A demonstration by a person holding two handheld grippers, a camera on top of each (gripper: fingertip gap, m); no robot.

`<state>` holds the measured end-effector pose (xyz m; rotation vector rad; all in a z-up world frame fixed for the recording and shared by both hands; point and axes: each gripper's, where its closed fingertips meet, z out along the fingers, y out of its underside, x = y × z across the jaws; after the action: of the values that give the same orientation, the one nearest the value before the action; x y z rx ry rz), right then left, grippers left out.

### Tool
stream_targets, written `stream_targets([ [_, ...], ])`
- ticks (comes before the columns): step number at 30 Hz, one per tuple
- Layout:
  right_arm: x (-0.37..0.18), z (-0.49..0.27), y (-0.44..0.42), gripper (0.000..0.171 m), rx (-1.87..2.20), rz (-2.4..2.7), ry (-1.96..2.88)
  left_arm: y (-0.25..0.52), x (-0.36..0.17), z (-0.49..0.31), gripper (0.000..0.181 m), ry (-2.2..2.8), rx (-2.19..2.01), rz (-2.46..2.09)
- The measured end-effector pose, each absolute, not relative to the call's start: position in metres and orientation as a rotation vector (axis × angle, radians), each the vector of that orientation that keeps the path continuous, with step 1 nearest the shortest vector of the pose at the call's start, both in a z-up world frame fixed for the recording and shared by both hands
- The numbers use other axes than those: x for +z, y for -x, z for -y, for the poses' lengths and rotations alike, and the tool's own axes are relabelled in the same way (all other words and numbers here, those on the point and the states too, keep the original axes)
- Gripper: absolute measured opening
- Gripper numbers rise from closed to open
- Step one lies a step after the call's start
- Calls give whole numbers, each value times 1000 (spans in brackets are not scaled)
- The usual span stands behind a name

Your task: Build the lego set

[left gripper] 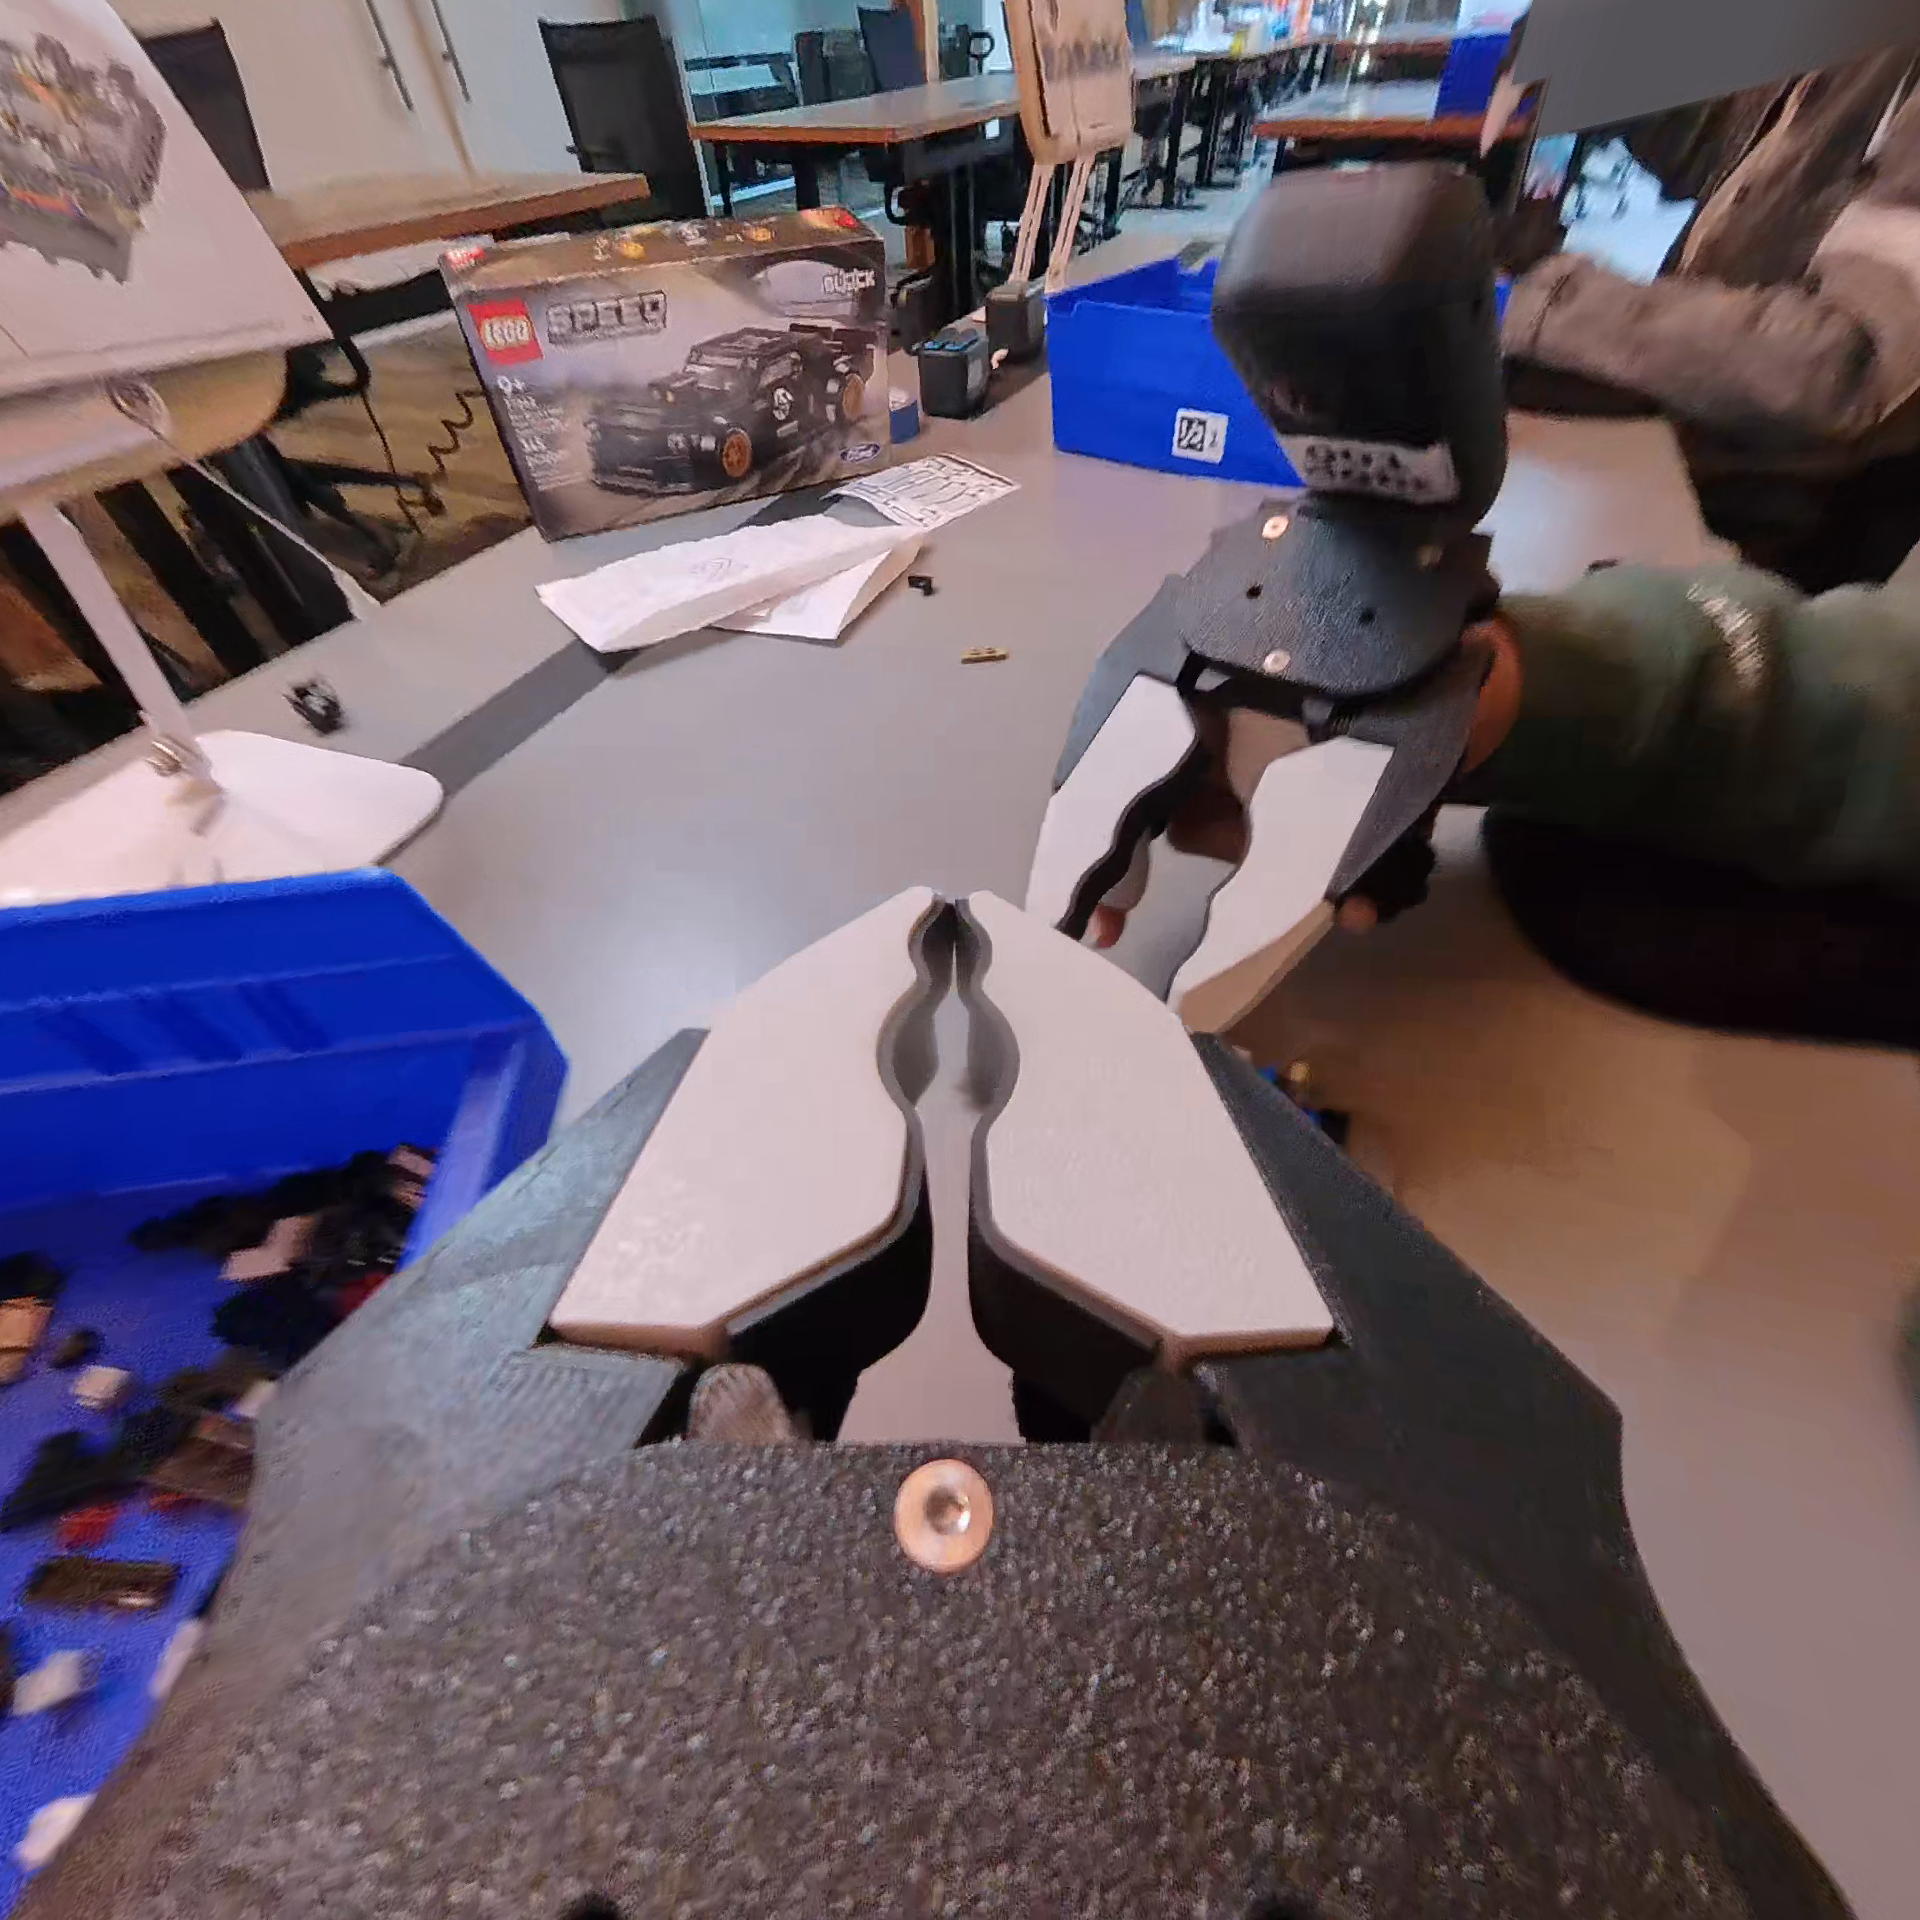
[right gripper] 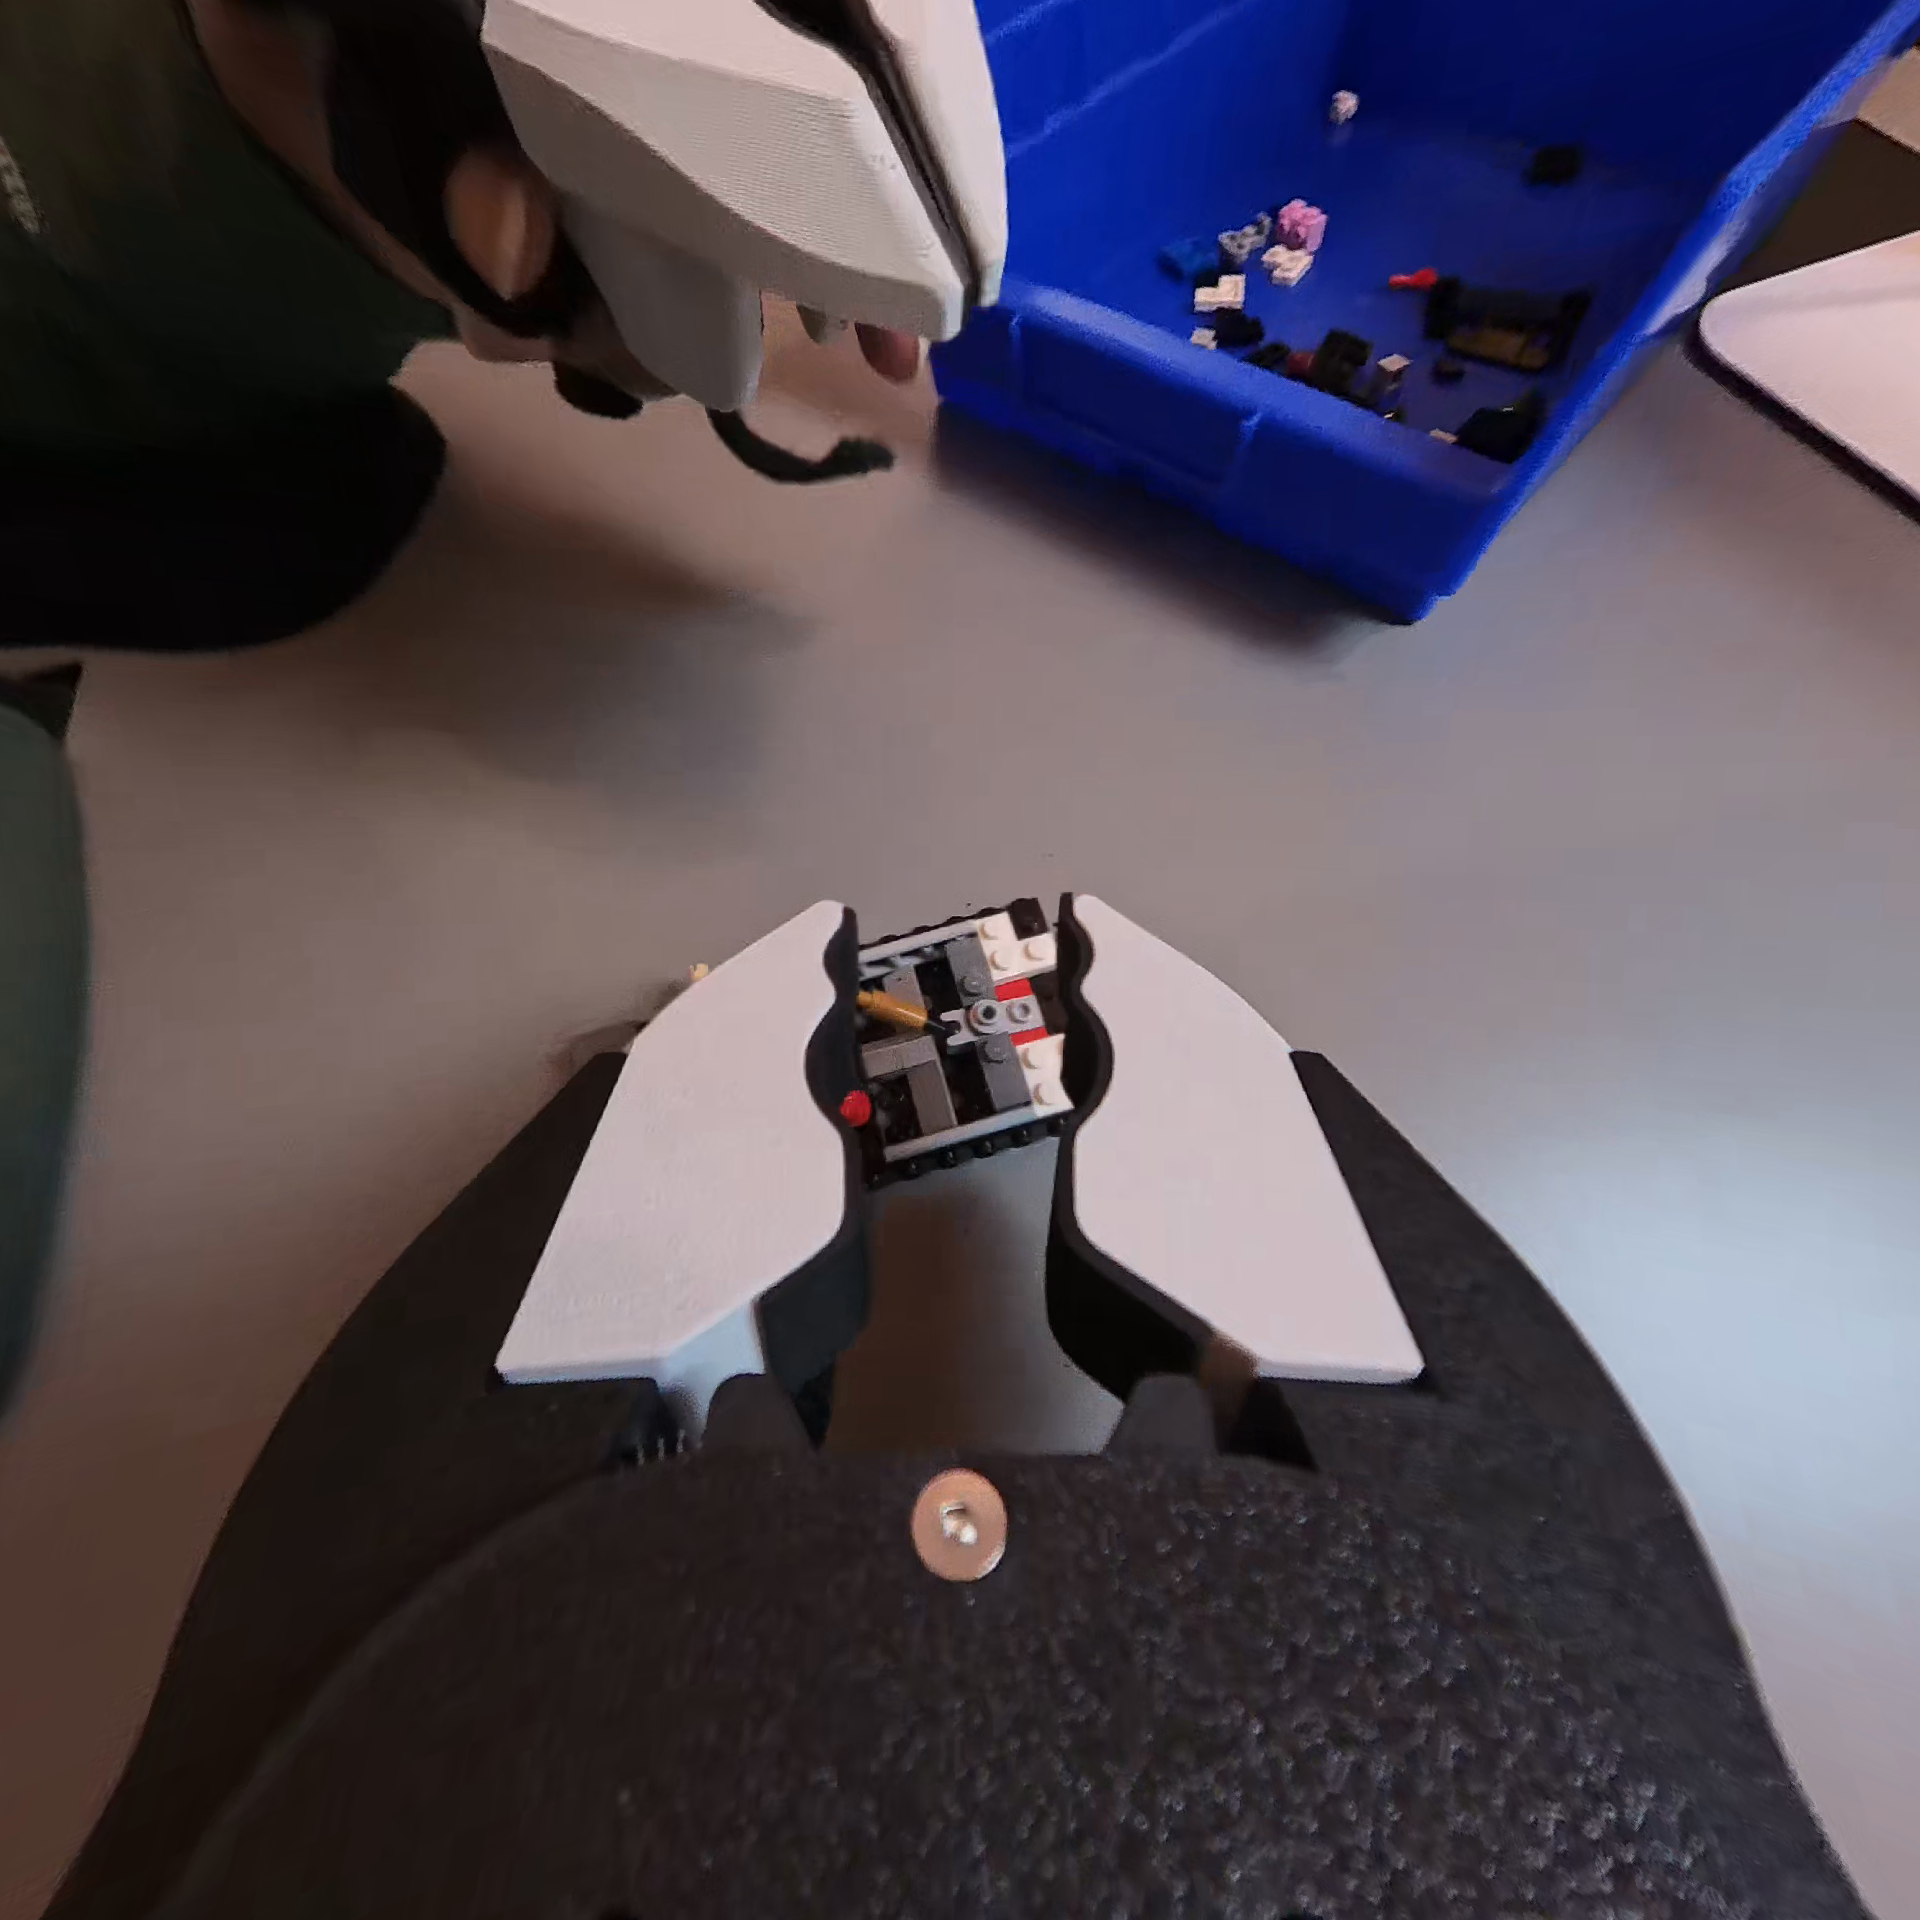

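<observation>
One grey table (left gripper: 727, 831), office desks (left gripper: 862, 114) behind.

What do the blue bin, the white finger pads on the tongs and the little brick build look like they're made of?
Blue bin: seemingly moulded plastic, smooth with a slight sheen and ribbed walls.
White finger pads of the right tongs: matte with fine layer lines, probably 3D-printed plastic; black parts look grainy.
Brick build gripped between them: glossy hard plastic, studded pieces in black, grey, white and red.
</observation>
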<state>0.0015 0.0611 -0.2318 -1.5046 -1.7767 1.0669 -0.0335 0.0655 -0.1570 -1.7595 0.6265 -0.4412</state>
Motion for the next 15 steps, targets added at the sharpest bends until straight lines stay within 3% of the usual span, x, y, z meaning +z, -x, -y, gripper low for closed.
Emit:
stream_targets([
  [4, -232, -55, 2, 35, 1044, 1794, 1461, 33, -175, -60, 0, 1791, -484, -535],
  [7, -216, -66, 8, 0, 986, 1669, 1376, 44, -178, -63, 0, 1704, -481, -452],
  [15, -164, -108, 5, 0, 894, 1201, 1265, 79, -169, -73, 0, 1618, -428, -287],
])
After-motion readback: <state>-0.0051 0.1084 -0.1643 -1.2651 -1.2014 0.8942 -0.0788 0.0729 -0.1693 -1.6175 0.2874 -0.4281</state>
